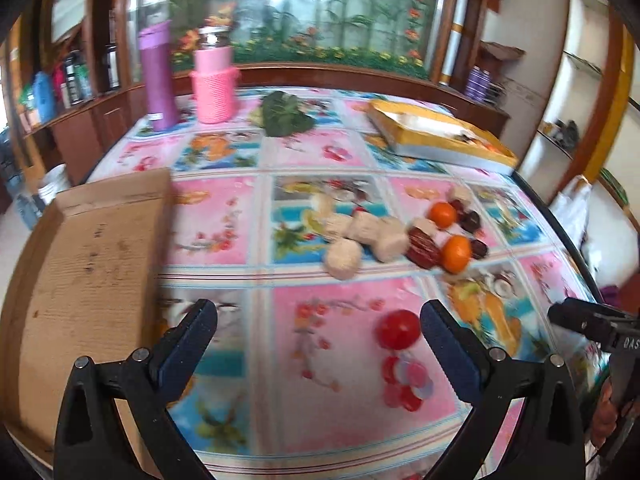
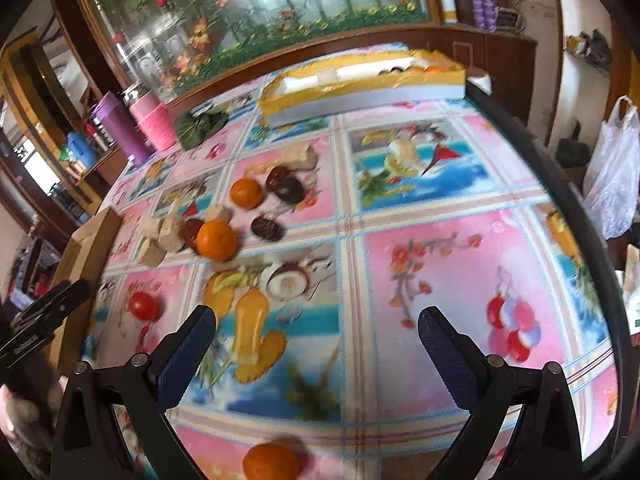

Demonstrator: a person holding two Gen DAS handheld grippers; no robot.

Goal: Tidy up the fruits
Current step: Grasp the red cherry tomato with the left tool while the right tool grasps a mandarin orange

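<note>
A table [image 1: 224,216] under a bright fruit-print cloth. At far left lies a flat piece of cardboard [image 1: 92,264], likely set out as a sorting surface. The left gripper [image 1: 318,332] hovers low with its jaws wide apart and empty, a red tomato [image 1: 397,329] just inside its right finger, so it seems lined up for a grab. Further back sits a loose cluster: pale cakes [image 1: 360,236], dark red dates [image 1: 423,246] and two oranges [image 1: 456,253], still unsorted. At the back right is a yellow tray [image 2: 360,84], probably the destination, already holding some pieces. The right gripper [image 2: 316,332] is also wide open and empty, above bare cloth, with another orange [image 2: 271,462] below it near the table edge
</note>
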